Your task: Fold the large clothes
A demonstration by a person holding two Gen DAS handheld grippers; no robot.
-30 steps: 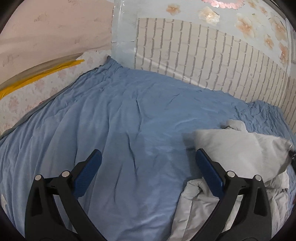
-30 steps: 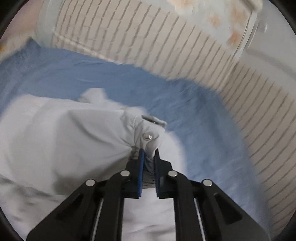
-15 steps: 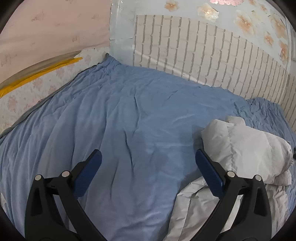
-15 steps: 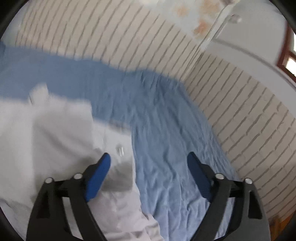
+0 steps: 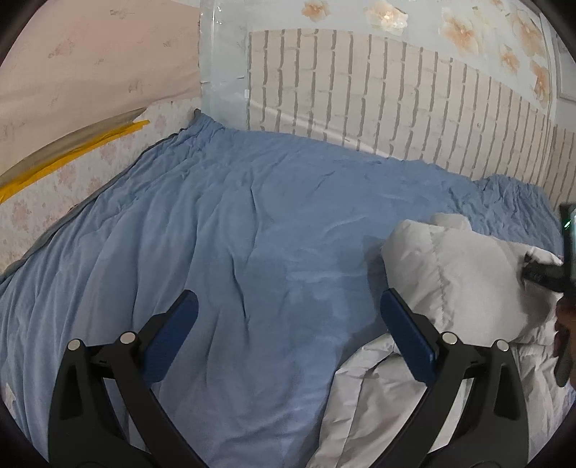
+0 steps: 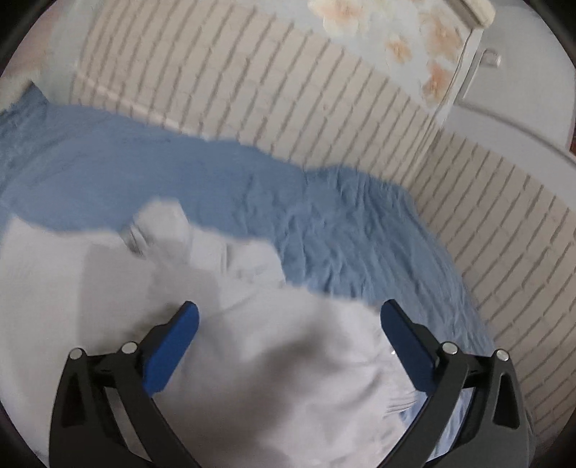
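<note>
A blue bedsheet (image 5: 252,252) covers the bed and fills most of both views, rumpled, with creases running toward the walls. Behind it, from about ten o'clock round to three o'clock, stands a wall papered in pale brick pattern (image 5: 378,100), with a band of peach flowers (image 5: 457,28) on light blue above it. In the left wrist view, at about nine to ten o'clock, a pinkish floral panel runs beside the bed with a yellow strip (image 5: 72,162) slanting across it.

The white padded jacket (image 5: 460,288) lies on the sheet, partly folded: one quilted part is doubled over the rest, and a small flap sticks up at its far edge. In the left wrist view it sits at about four o'clock, reaching to the lower right edge. In the right wrist view the same garment (image 6: 252,360) is blurred and spreads from nine o'clock across the lower middle, directly under the fingers.

The left gripper (image 5: 288,334) hangs over bare sheet, its blue-padded fingers wide apart with nothing between them; the right-hand finger stands just beside the jacket's folded edge, and I cannot tell whether it touches.

The right gripper (image 6: 288,342) hovers above the jacket with its jaws opening, the pads spread wide and pressing on no cloth. Its dark body also shows at the three o'clock edge of the left wrist view, over the jacket.
</note>
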